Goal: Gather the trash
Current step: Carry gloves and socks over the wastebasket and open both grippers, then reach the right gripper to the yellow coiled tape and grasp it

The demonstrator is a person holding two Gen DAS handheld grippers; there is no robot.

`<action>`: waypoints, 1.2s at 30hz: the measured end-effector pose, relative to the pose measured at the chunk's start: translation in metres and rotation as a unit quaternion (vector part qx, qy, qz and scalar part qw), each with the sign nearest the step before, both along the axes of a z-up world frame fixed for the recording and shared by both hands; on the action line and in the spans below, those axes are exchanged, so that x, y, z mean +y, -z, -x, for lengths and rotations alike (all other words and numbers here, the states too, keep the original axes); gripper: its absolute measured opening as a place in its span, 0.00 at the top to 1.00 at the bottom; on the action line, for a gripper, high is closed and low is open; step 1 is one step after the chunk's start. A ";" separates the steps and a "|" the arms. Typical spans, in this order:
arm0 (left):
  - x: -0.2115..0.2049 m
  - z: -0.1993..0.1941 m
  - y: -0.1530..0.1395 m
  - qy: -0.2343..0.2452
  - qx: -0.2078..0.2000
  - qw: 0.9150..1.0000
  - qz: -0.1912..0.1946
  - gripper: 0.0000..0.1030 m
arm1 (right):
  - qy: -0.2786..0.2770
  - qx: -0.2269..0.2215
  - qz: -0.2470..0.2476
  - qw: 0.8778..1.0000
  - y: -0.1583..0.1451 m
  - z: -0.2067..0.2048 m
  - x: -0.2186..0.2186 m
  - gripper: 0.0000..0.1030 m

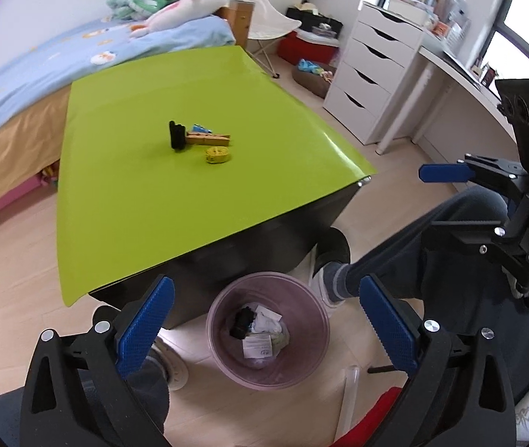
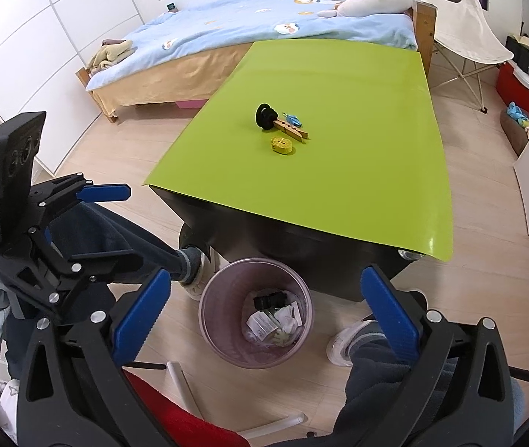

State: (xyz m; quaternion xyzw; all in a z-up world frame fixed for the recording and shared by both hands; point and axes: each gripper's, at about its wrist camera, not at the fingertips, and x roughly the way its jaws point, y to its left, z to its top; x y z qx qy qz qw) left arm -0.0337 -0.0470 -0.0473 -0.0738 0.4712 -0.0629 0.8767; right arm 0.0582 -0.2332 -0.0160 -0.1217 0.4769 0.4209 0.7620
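Note:
A translucent pink bin (image 1: 223, 350) stands on the floor in front of the green table (image 1: 122, 201). It holds a black item (image 1: 242, 322) and white paper scraps (image 1: 260, 346). My left gripper (image 1: 264, 287) hangs open above the bin with nothing between its blue pads. My right gripper (image 2: 266, 275) is also open and empty over the same bin (image 2: 212, 331). On the tabletop lie a black spool (image 2: 264, 115), a wooden clothespin (image 2: 292, 129), a small blue clip (image 2: 295, 119) and a yellow tape measure (image 2: 283, 145).
A person's legs and shoes (image 1: 329, 283) flank the bin. A red chair seat (image 2: 175, 421) lies below the grippers. A bed (image 2: 227, 29) stands behind the table, with white drawers (image 1: 368, 74) and a folding chair (image 2: 465, 29) to the right.

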 end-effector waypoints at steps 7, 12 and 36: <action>0.012 -0.012 -0.011 -0.020 -0.018 0.999 -0.017 0.07 | 0.000 -0.005 0.002 1.000 -0.003 -0.012 0.014 0.03; 0.023 -0.021 -0.015 -0.030 -0.025 0.999 -0.025 0.07 | 0.007 -0.004 0.012 1.000 -0.001 -0.034 0.038 0.03; 0.046 -0.040 0.000 -0.052 -0.025 0.998 -0.027 0.07 | 0.101 0.119 0.127 0.980 0.081 -0.159 0.171 0.23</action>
